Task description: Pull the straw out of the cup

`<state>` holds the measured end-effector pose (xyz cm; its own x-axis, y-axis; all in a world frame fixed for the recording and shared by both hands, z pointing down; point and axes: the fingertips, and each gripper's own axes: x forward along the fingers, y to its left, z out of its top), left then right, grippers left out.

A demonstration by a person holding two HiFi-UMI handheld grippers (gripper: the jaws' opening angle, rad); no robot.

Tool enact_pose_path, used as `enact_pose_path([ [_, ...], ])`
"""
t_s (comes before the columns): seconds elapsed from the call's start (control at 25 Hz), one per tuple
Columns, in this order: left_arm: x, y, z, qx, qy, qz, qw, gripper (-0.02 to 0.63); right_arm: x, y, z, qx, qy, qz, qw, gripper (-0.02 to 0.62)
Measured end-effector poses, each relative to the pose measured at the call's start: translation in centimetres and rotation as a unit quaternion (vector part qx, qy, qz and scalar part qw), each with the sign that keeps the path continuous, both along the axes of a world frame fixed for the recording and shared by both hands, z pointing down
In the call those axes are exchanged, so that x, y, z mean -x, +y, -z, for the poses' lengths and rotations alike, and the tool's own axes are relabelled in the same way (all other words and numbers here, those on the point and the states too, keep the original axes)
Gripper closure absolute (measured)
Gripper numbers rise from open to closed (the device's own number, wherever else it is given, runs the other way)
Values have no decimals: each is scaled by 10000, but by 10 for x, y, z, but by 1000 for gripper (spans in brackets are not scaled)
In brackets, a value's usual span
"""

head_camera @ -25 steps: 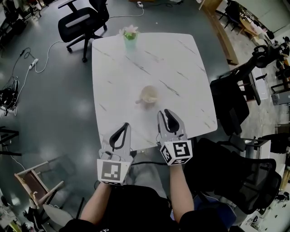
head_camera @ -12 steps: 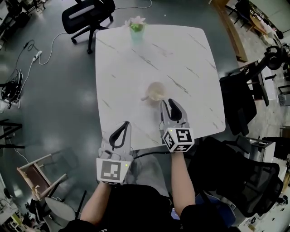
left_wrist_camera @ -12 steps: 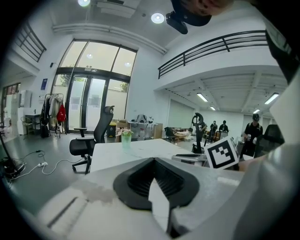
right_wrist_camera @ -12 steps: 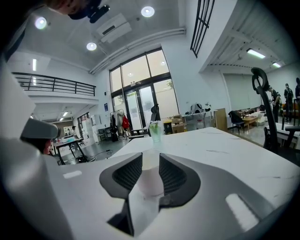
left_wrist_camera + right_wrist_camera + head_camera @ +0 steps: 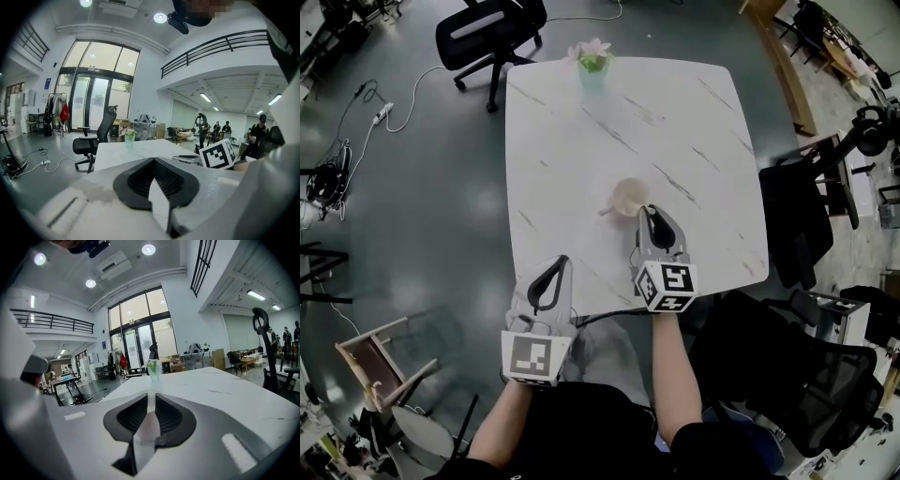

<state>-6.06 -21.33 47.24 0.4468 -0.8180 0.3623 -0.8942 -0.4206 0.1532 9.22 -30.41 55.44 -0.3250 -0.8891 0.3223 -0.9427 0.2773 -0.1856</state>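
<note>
where a cup (image 5: pixel 629 197) sits on the marble table (image 5: pixel 675 122) | grey floor (image 5: pixel 412 187) | chair (image 5: pixel 487 28)

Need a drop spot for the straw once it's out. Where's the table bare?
Bare: the wide stretch between the cup and the plant pot at the far edge, plus the left and right sides of the table. Crowded only around the cup, toward the near edge.

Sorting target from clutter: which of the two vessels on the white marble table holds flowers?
The pale green vase at the table's far edge holds pink flowers; the round beige cup near the middle holds none.
</note>
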Motion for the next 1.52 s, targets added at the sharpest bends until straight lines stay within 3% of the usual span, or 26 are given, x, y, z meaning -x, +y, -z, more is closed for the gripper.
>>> enact_pose_path([
  [0.24, 2, -2, 4, -2, 30, 59, 10000, 606, -1, -1, 15, -170, -12, -66, 9998, 554],
  [0.4, 0, -5, 12, -224, -25, -46, 9997, 606, -4, 3, 44, -417, -90, -106, 9990, 555],
  [0.64, -11, -9, 25, -264, 313, 148, 9990, 606, -8, 17, 104, -940, -80, 13, 9955, 555],
  [0.8, -16, -10, 39, -485, 200, 99, 9986, 606, -12, 31, 141, -1277, -73, 134, 9917, 555],
  [1.04, -33, -9, 53, -881, 346, -16, 9955, 606, -24, 50, 185, -1754, -5, 232, 9842, 555],
  [1.28, -43, -10, 72, -1250, 314, -4, 9917, 606, -44, 75, 199, -1903, 55, 184, 9815, 555],
  [1.52, -40, -13, 97, -1652, 6, 222, 9860, 606, -57, 86, 188, -1804, 27, 161, 9834, 558],
])
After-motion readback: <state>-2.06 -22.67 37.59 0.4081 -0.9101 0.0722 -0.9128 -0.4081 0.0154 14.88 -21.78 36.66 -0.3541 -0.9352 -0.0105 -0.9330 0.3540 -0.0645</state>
